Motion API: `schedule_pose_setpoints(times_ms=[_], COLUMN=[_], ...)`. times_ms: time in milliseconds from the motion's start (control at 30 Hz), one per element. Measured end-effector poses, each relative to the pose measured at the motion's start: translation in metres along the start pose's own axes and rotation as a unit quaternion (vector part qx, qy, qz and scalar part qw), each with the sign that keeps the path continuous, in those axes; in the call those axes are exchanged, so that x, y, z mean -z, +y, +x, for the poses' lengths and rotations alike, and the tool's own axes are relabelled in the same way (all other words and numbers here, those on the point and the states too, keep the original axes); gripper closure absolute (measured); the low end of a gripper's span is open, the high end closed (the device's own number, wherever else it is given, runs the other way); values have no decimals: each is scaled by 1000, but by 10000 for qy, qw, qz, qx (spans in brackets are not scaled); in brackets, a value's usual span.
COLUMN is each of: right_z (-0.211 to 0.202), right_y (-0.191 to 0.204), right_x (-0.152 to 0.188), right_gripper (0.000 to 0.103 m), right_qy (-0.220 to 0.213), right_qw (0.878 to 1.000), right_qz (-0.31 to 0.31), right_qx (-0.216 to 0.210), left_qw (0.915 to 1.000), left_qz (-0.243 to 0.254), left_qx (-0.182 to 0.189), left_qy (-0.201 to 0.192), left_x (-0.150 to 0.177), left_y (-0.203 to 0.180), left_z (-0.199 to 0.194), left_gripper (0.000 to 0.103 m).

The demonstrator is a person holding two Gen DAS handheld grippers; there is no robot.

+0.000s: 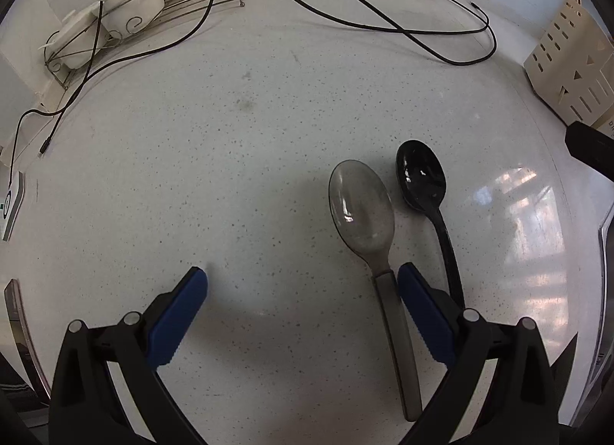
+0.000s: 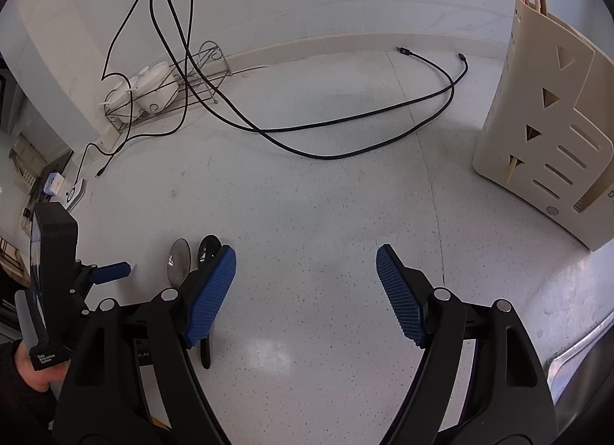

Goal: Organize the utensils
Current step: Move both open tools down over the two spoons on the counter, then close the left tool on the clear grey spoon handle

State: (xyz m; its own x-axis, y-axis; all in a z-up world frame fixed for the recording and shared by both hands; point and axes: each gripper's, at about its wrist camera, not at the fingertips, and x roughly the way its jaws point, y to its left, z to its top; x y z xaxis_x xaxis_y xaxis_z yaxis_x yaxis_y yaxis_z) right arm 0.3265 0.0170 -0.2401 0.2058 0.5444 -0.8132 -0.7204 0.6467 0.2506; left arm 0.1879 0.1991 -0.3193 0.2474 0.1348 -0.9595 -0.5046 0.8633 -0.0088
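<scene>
You are holding the left gripper (image 1: pixel 303 284) open and empty over the speckled tabletop (image 1: pixel 230 176), its right pad sitting just beside the handle of the grey spoon (image 1: pixel 362 207). That spoon is lying bowl-up, handle running toward you; it is looking like light, stiff plastic, glossy and likely slippery, so the flat handle below the neck is the place to pinch, not the rounded bowl. Just to its right the black spoon (image 1: pixel 424 180) is lying alongside, thin handle, probably equally light and prone to skating. Further right, your right gripper (image 2: pixel 307 272) is hanging open with nothing between the pads, and the cream slotted holder (image 2: pixel 537 145) is standing well apart at the far right.
</scene>
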Motion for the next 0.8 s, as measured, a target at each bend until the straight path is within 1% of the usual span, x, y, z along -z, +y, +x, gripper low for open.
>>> schedule_pose_setpoints(times_ms=[33, 233, 367, 567, 800], right_z=[1, 5, 8, 14, 21], right_y=[0, 4, 10, 20, 32], right_x=[0, 0, 0, 1, 4], right_gripper=[31, 30, 30, 30, 30], right_qy=[18, 35, 68, 162, 301], right_qw=[10000, 10000, 9999, 9997, 9991], right_qz=[16, 24, -36, -131, -233], right_qx=[-4, -46, -69, -121, -189], left_qw=[10000, 9999, 9999, 9995, 9990], left_qz=[-21, -12, -64, -281, -359], left_qx=[29, -95, -96, 8, 156], left_qy=[20, 45, 86, 169, 193], left_x=[0, 1, 0, 4, 2], left_y=[1, 12, 19, 36, 49], left_z=[1, 1, 2, 3, -1], left_gripper=[5, 5, 5, 6, 15])
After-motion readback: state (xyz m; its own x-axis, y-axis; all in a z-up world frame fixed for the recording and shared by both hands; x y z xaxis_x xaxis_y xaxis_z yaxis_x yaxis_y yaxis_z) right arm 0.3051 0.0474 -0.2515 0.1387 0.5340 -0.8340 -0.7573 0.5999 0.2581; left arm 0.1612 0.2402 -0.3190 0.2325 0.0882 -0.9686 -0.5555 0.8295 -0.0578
